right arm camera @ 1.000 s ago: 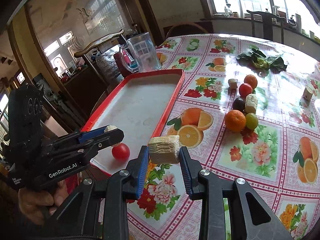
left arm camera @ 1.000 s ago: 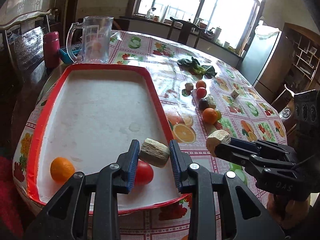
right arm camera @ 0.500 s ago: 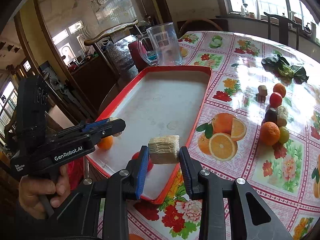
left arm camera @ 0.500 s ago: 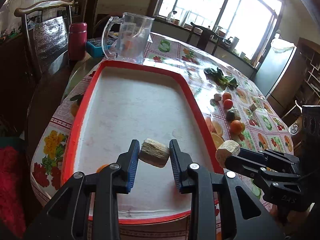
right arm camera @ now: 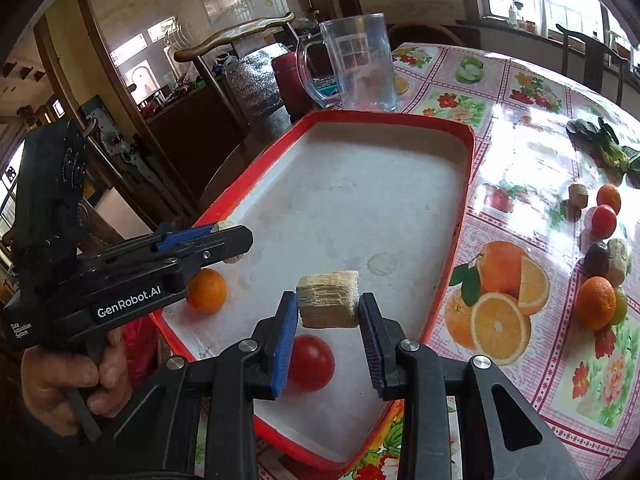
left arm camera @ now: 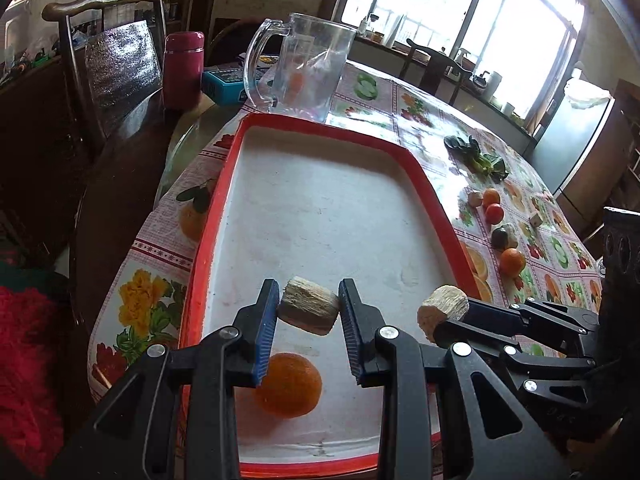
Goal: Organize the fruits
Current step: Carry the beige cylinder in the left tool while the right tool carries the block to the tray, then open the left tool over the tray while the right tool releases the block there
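A red-rimmed white tray lies on the table. In it are an orange and a red tomato. My left gripper is shut on a pale fibrous sugarcane chunk above the tray's near end, over the orange. My right gripper is shut on another sugarcane chunk above the tray, over the tomato. The right gripper's chunk also shows in the left wrist view. More fruit and chunks lie on the tablecloth to the right.
A clear glass pitcher stands behind the tray, with a red flask and a blue box by it. Leafy greens lie farther back. A chair stands at the left table edge.
Both grippers have moved left and forward over the tray with their chunks held. The right gripper was over the tablecloth beside the tray and now hangs over the tray above the tomato.
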### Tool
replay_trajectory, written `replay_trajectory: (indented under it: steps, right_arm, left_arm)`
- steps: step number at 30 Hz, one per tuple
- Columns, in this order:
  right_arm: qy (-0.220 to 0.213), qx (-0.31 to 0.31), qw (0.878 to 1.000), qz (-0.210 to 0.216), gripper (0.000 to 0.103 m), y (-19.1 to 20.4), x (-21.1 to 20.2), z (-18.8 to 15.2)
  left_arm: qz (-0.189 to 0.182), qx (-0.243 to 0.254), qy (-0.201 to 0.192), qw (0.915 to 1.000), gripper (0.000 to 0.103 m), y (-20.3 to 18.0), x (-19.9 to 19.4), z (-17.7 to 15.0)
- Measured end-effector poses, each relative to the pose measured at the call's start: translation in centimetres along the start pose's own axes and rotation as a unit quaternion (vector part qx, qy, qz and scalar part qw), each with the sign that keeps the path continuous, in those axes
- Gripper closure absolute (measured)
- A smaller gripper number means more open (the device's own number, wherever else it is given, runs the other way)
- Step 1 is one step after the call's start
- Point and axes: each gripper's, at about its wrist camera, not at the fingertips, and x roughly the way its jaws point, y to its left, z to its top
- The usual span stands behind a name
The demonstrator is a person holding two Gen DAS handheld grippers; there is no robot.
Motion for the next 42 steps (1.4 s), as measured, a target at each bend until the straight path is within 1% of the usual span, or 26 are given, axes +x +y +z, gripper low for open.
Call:
replay_trajectory:
  steps: [3, 6, 7, 8, 10, 17, 18, 19, 21, 24, 31, 42]
  right_arm:
    - [0.010, 0.000, 1.000, -0.001, 0.071, -0.1, 0.7, -0.2]
    - [0.011, 0.005, 1.000, 0.005, 0.068, -0.2, 0.7, -0.1]
    - [0.012, 0.004, 1.000, 0.004, 0.068, -0.2, 0.6, -0.1]
    - [0.011, 0.005, 1.000, 0.004, 0.064, -0.2, 0.6, -0.1]
    - [0.008, 0.005, 1.000, 0.004, 0.060, -0.3, 0.3, -0.2]
    - [-0.020, 0.018, 1.000, 0.004, 0.060, -1.0, -2.4, -0.8]
    - [-0.025, 0.021, 0.999, 0.004, 0.060, -1.1, -2.8, -0.9]
    - [-0.028, 0.023, 0.999, 0.004, 0.060, -1.3, -3.3, -1.0]
    - [-0.037, 0.028, 0.999, 0.001, 0.060, -1.7, -4.2, -1.2]
    - [-0.049, 0.039, 0.998, -0.003, 0.060, -2.5, -5.5, -1.8]
    - [-0.066, 0.070, 0.995, -0.018, 0.060, -5.2, -8.0, -3.3]
    - [-0.083, 0.120, 0.988, -0.044, 0.060, -9.3, -10.4, -5.7]
  left_arm:
    - [0.005, -0.002, 0.011, 0.9999, 0.075, 0.4, 0.7, -0.2]
    - [0.008, -0.003, 0.024, 0.9997, 0.075, 0.6, 1.4, -0.4]
    - [0.015, 0.003, 0.023, 0.9996, 0.075, 0.5, 1.4, -0.5]
    - [0.020, 0.007, 0.024, 0.9995, 0.075, 0.4, 1.5, -0.5]
    - [0.026, 0.011, 0.026, 0.9993, 0.075, 0.2, 1.6, -0.5]
    - [0.029, -0.002, 0.028, 0.9992, 0.073, 0.4, 1.0, -0.4]
    - [0.032, -0.001, 0.028, 0.9991, 0.070, 0.2, 0.8, -0.5]
    - [0.033, 0.001, 0.027, 0.9991, 0.065, 0.1, 0.7, -0.5]
    - [0.034, 0.001, 0.020, 0.9992, 0.060, -0.3, 0.3, -0.5]
    - [0.034, 0.011, 0.014, 0.9993, 0.060, -1.1, -0.3, -0.4]
    - [0.024, 0.031, 0.006, 0.9992, 0.059, -3.4, -1.2, -0.4]
    - [-0.002, 0.061, 0.009, 0.9981, 0.059, -7.5, -1.2, -0.7]
